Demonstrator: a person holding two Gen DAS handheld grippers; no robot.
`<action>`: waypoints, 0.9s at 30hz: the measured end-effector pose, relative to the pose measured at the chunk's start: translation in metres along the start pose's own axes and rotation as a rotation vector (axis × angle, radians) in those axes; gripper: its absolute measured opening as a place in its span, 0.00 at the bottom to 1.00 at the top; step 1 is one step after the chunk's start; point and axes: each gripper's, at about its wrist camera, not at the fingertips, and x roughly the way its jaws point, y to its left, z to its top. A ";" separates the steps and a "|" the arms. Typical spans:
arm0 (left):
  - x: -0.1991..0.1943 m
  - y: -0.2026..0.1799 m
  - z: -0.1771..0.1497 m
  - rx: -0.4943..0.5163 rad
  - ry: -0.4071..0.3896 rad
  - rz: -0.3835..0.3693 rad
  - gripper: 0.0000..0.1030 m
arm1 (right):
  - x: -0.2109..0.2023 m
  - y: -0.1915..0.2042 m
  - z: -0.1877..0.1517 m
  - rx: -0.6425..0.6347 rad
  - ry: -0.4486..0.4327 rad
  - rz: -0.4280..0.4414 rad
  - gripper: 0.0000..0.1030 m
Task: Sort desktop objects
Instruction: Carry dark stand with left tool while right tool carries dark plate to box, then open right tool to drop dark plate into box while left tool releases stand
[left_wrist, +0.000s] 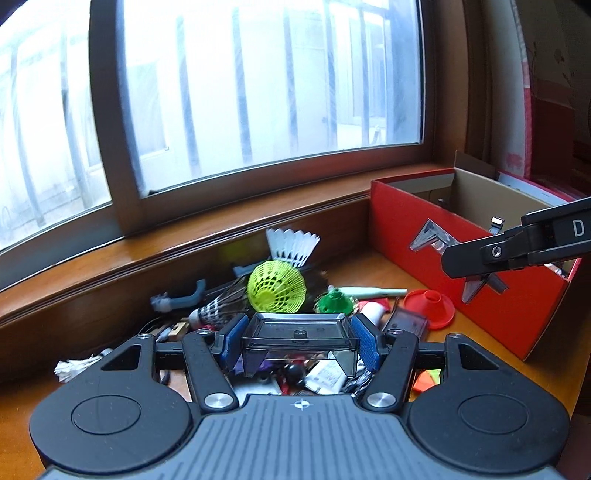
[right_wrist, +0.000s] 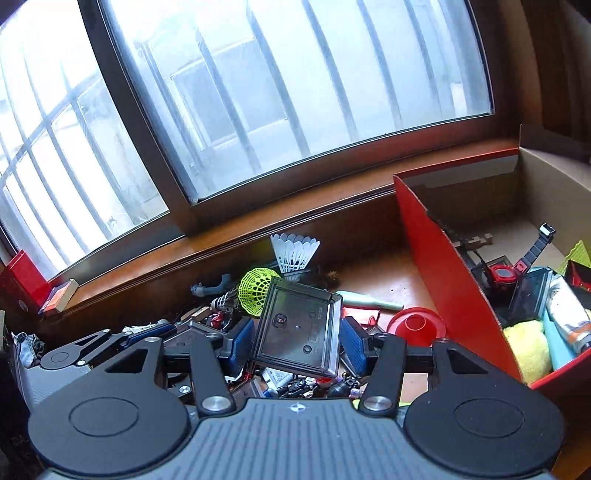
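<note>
Evidently each gripper, left (left_wrist: 300, 341) and right (right_wrist: 295, 332), clamped a smoky case (left_wrist: 300, 338) above the pile; carrying rightward to the red box (right_wrist: 439, 273) seemed next.

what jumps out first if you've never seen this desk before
Each gripper holds a smoky clear plastic case: the left grips one level, the right grips one tilted. Behind them a neon shuttlecock tops the clutter, and a red box stands open at the right.
</note>
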 end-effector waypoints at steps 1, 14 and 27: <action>0.002 -0.004 0.003 0.002 -0.003 -0.003 0.59 | -0.002 -0.004 0.002 0.002 -0.005 -0.001 0.53; 0.028 -0.054 0.033 0.039 -0.021 -0.043 0.59 | -0.024 -0.059 0.020 0.035 -0.066 -0.017 0.53; 0.050 -0.108 0.076 0.130 -0.068 -0.093 0.59 | -0.038 -0.118 0.034 0.095 -0.113 -0.049 0.53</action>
